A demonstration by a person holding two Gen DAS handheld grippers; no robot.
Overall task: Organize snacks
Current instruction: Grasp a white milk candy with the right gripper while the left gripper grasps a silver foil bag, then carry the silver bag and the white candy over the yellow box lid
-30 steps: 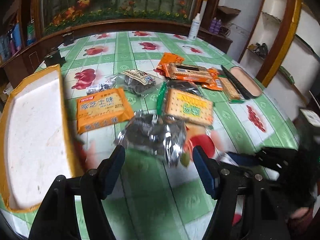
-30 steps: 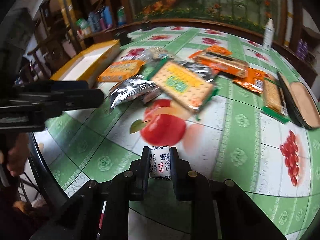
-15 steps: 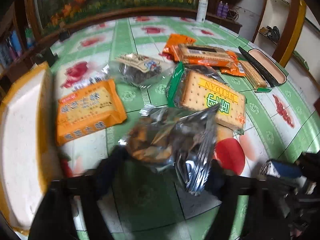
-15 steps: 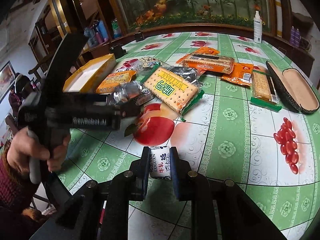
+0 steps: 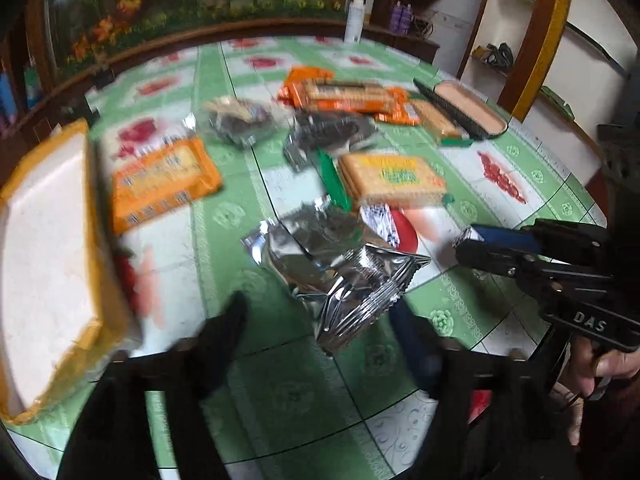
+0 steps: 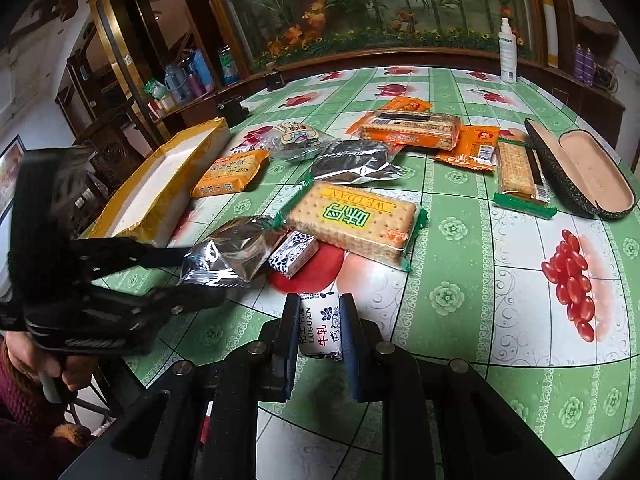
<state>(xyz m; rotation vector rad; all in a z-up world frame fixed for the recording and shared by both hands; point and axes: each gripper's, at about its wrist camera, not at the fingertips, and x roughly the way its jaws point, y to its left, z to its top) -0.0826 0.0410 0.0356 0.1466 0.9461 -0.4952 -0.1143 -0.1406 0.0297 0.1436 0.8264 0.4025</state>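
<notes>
From the left wrist view, blurred by motion, we see bare tablecloth [image 5: 288,392] in front of our left gripper [image 5: 320,344], with the orange-rimmed tray [image 5: 100,280] close along the left and the table's round edge falling away at lower right. Our left gripper is spread wide, its two fingers either side of the near end of the silver foil packet [image 5: 340,272], which lies crumpled on the cloth; we cannot tell whether either finger touches it. Beyond it lie the yellow cracker pack [image 5: 394,178] and the orange snack pack [image 5: 164,184], with more packets farther back. At the right our right gripper [image 5: 466,240] reaches in level, held by a hand [image 5: 600,364] at the table's edge, a small wrapped piece at its tip. From the right wrist view, open cloth spreads to the right of the snacks, as far as the open glasses case [image 6: 580,172] near the far right edge. Our right gripper [image 6: 320,328] is pressed onto a small white candy [image 6: 320,326] with blue print, held just above the cloth. A second small candy [image 6: 294,254] lies just ahead, against the foil packet [image 6: 236,248]. Our left gripper [image 6: 192,276] comes in low from the left, its fingers bracketing that packet's near end, the tray [image 6: 160,184] behind it.
</notes>
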